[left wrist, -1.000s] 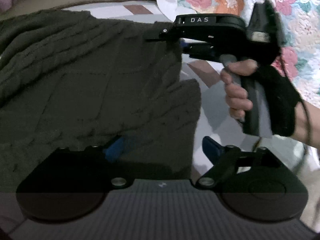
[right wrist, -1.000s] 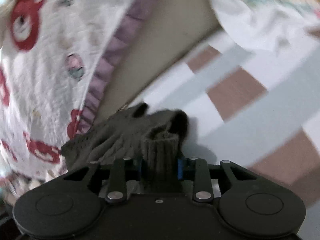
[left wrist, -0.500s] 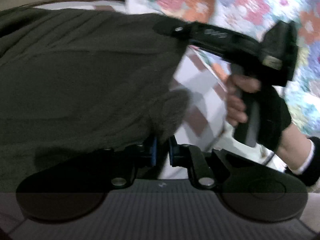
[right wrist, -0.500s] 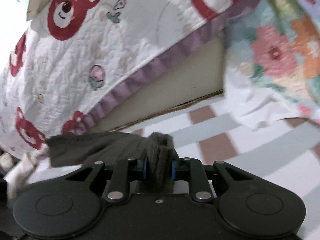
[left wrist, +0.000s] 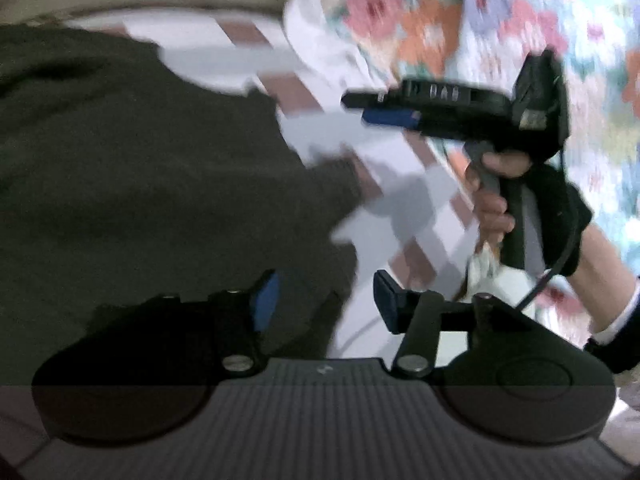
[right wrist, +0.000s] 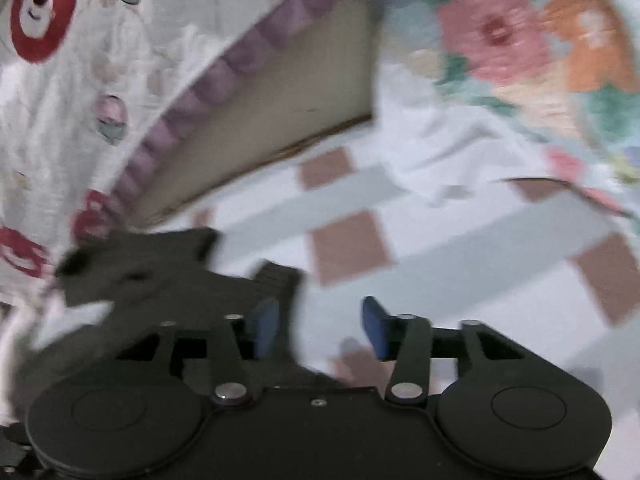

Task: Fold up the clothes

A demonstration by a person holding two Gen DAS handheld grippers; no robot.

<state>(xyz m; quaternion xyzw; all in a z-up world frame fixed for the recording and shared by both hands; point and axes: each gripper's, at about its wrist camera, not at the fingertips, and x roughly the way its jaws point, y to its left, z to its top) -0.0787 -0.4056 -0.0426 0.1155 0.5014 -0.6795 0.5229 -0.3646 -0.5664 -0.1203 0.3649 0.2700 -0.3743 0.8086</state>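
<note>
A dark olive knit sweater [left wrist: 140, 184] lies on the checked bedsheet [left wrist: 404, 200] and fills the left of the left wrist view. My left gripper [left wrist: 326, 304] is open at its right edge, its left finger over the fabric, holding nothing. My right gripper [right wrist: 316, 326] is open and empty; a corner of the sweater [right wrist: 160, 276] lies just left of it. The right gripper also shows in the left wrist view [left wrist: 384, 114], held in a hand, right of the sweater and apart from it.
A floral quilt [left wrist: 500, 20] is bunched at the right. A white bear-print quilt [right wrist: 80, 80] with a purple ruffle hangs at the left. A beige board [right wrist: 280, 112] stands behind the bed. White and brown checked sheet [right wrist: 460, 248] lies right of the sweater.
Both grippers have opened and let go of the sweater. The sweater's edge has dropped onto the sheet. The right gripper has drawn back to the right, away from the fabric.
</note>
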